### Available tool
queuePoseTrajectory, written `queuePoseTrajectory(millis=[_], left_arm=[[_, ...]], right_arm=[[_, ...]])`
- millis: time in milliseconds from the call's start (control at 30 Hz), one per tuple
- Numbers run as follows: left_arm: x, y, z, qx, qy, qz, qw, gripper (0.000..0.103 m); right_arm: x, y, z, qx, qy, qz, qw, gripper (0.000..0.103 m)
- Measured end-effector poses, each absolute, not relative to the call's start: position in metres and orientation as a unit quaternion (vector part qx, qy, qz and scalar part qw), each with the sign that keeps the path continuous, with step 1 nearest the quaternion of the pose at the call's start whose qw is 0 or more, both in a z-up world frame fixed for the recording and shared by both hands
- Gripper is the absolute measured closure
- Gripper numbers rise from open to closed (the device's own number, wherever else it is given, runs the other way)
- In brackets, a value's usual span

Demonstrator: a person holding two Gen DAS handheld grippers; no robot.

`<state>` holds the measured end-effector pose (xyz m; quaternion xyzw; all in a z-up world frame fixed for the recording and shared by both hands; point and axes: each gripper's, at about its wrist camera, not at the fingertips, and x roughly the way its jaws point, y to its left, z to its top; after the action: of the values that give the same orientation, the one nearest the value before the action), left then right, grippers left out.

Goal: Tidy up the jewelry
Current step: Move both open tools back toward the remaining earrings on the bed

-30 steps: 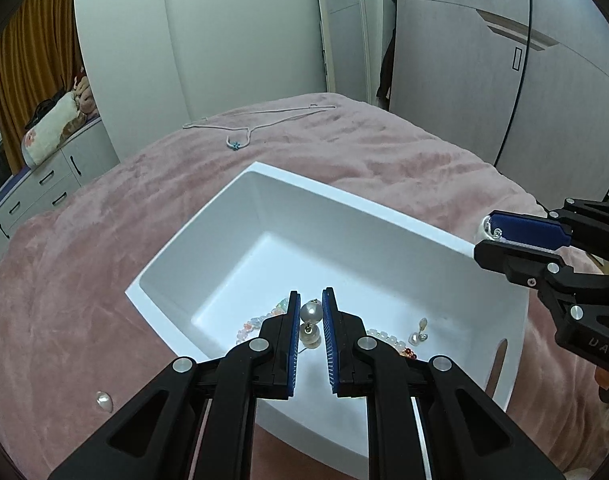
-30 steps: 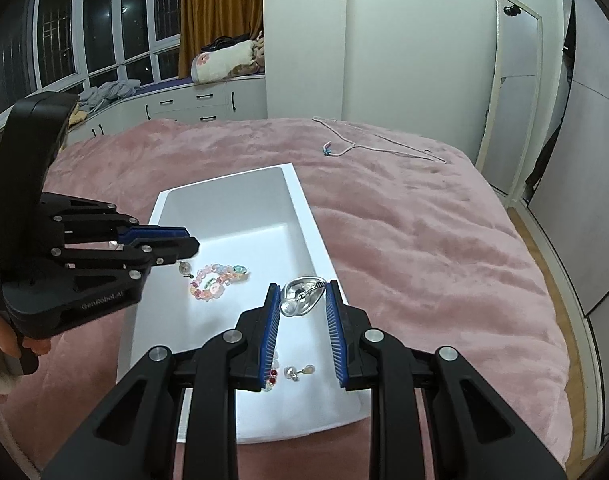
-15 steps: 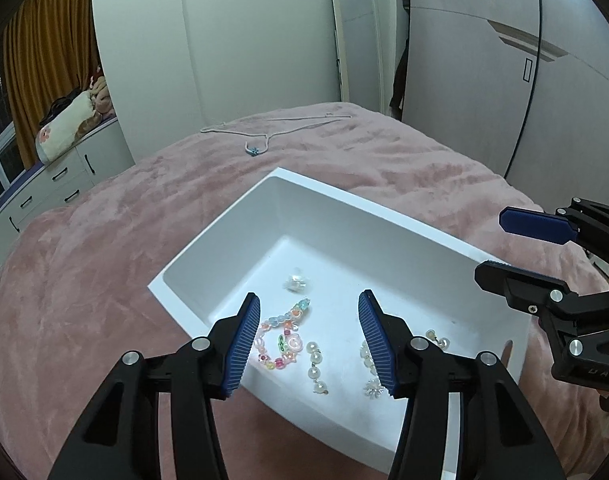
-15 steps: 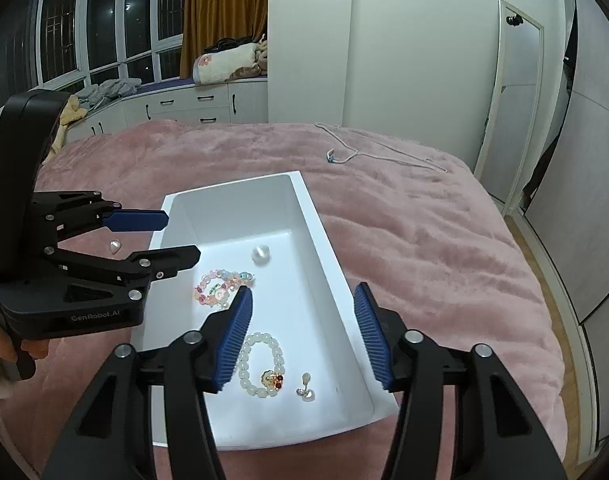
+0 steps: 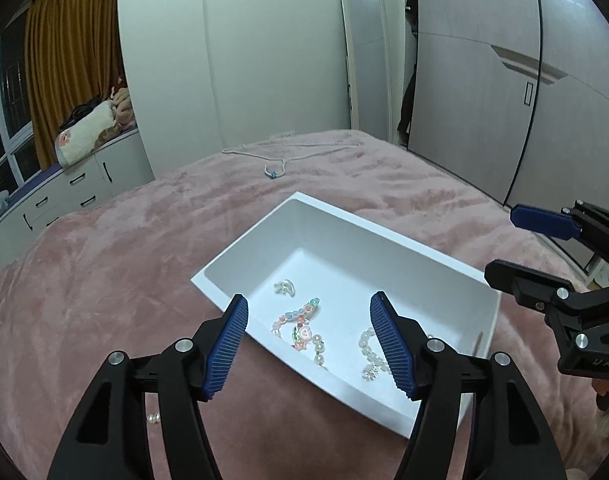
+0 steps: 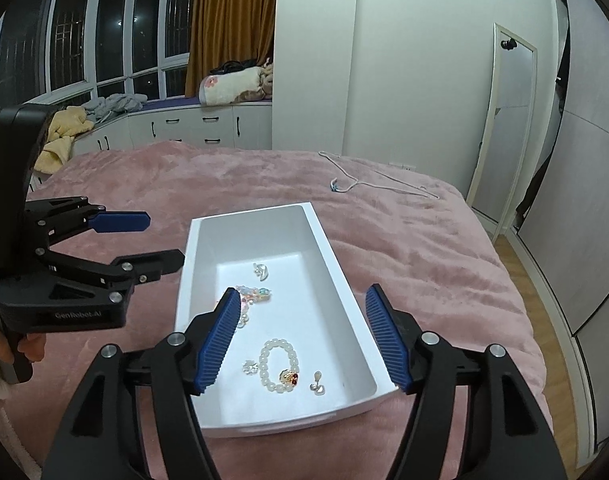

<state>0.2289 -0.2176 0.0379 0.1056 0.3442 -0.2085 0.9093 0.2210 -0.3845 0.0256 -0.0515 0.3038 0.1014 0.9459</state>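
Note:
A white box [image 5: 392, 236] [image 6: 316, 232] lies on the pink bedspread. Inside it are a colourful bead bracelet [image 5: 294, 316] [image 6: 256, 294], a pearl bracelet [image 6: 278, 366] [image 5: 368, 346], a small clear piece [image 5: 285, 287] [image 6: 261, 271] and a pearl earring [image 6: 317, 384]. My left gripper [image 5: 309, 344] is open and empty, above the box's near side; it also shows in the right wrist view [image 6: 154, 238]. My right gripper [image 6: 302, 338] is open and empty above the box; it also shows in the left wrist view [image 5: 504, 242]. A thin necklace [image 5: 280, 160] [image 6: 356, 182] lies at the far end of the bed.
A small pearly piece [image 5: 154, 418] lies on the bedspread left of the box. White drawers [image 6: 200, 124] under the window stand behind the bed. A mirror [image 6: 500, 128] and wardrobes [image 5: 504, 92] stand to the right.
Both grippers have opened, dropped the pieces they held into the box, and pulled up and back from it. The jaws have widened further over the last half second.

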Motion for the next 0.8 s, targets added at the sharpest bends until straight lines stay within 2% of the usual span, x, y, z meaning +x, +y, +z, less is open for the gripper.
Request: queuePoseTrajectory(millis=[267,367,800], left_arm=[[0.197,-0.196,0.057,0.091,0.326,-0.201,0.919,0.032],[0.185,-0.182,0.061,0.085,0.321,-0.195,0.923,0.028],[0.152,-0.086,0.069,0.049,0.312,-0.154,0.936,0.018]], right_arm=[[0.194,-0.373,0.04,-0.053,0.288,0.104,0.951,0.034],[0.186,-0.365,0.046,-0.054,0.28,0.11,0.952,0.034],[0.181,-0.302,0.068,-0.056,0.234,0.143,0.96,0.027]])
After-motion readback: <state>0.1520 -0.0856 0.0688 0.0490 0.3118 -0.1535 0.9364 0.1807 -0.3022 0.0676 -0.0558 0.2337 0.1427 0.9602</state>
